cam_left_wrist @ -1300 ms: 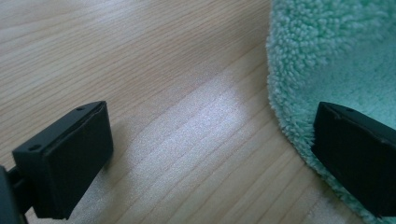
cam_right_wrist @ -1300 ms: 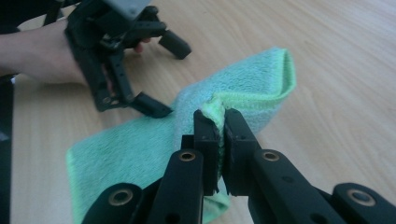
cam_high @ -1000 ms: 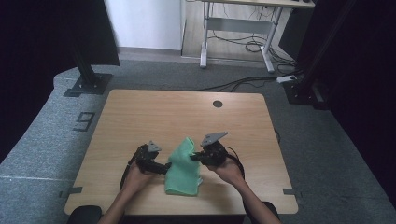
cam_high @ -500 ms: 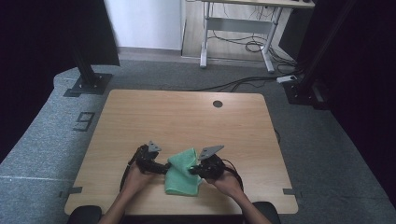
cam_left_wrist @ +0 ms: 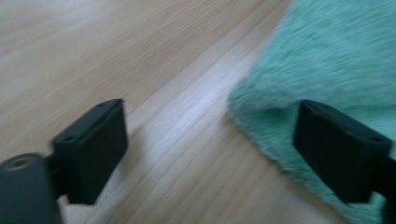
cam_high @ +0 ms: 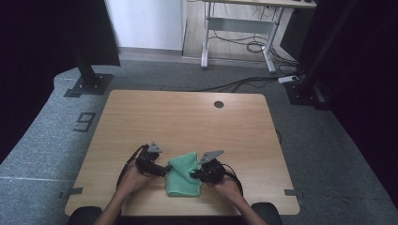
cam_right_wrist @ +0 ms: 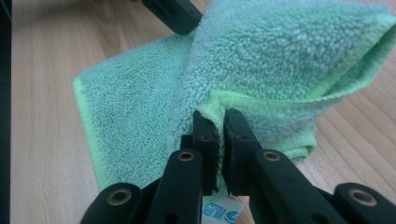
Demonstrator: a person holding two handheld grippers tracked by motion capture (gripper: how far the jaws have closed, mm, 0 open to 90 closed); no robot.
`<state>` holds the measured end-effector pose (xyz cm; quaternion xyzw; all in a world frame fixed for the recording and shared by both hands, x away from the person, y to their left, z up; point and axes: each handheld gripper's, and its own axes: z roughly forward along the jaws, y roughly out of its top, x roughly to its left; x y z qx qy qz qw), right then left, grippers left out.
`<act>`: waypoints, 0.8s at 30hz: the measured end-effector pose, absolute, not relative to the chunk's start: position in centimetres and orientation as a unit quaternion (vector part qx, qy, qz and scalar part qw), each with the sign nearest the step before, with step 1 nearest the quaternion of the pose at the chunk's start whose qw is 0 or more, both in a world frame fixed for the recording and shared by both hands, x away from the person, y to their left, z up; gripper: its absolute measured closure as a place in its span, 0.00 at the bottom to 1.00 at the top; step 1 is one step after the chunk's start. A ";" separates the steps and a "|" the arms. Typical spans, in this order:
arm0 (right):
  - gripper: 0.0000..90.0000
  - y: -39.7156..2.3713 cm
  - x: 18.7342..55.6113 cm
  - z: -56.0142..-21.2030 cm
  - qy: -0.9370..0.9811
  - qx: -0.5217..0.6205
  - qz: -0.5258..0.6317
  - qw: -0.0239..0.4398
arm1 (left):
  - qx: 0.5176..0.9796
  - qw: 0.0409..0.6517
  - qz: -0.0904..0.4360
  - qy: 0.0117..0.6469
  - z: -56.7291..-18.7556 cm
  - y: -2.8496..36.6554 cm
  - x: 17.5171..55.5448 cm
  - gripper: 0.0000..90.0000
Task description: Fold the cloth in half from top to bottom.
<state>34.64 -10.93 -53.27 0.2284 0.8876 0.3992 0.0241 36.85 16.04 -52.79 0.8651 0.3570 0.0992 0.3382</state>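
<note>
A green fluffy cloth (cam_high: pixel 182 183) lies partly folded near the table's front edge, between my two grippers. My right gripper (cam_high: pixel 194 175) is shut on a raised hem of the cloth (cam_right_wrist: pixel 280 60), which is pinched between its jaws (cam_right_wrist: pixel 221 115) and draped over itself. My left gripper (cam_high: pixel 164 169) sits low at the cloth's left edge. Its jaws have just been closing a little but stand wide apart (cam_left_wrist: pixel 212 116). Bare wood and the cloth's fuzzy edge (cam_left_wrist: pixel 336 51) lie between them, and the pads do not press on it.
The wooden table (cam_high: pixel 187 122) has a round cable hole (cam_high: pixel 218 104) at its back edge. Grey carpet surrounds it, with black stand bases at the back left and right and a desk frame with cables beyond. The left gripper's jaw (cam_right_wrist: pixel 173 14) shows behind the cloth.
My right gripper has come down and a little leftward, lowering the lifted part of the cloth toward the table. The left hand has stayed where it was.
</note>
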 end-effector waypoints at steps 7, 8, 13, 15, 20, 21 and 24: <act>0.93 -10.8 34.6 -53.4 0.888 0.230 0.398 0.026 | 0.871 0.354 0.090 0.328 -50.6 14.3 37.8 0.27; 0.93 -10.8 34.6 -53.5 0.887 0.230 0.399 0.026 | 0.873 0.354 0.091 0.322 -50.2 13.8 38.1 0.27; 0.93 -11.1 34.7 -53.7 0.882 0.238 0.407 0.018 | 0.877 0.367 0.076 0.301 -48.7 11.4 39.5 0.35; 0.93 -11.1 34.7 -53.8 0.880 0.241 0.410 0.015 | 0.881 0.367 0.069 0.291 -48.4 10.5 39.9 0.36; 0.93 -11.3 34.8 -53.9 0.876 0.247 0.414 0.009 | 0.892 0.355 0.061 0.274 -48.2 8.1 40.6 0.41; 0.93 -11.3 34.8 -53.9 0.875 0.249 0.414 0.007 | 0.893 0.354 0.058 0.271 -48.2 7.7 40.7 0.42; 0.93 -11.3 34.8 -53.9 0.874 0.251 0.416 0.006 | 0.899 0.345 0.051 0.265 -48.3 6.7 41.0 0.49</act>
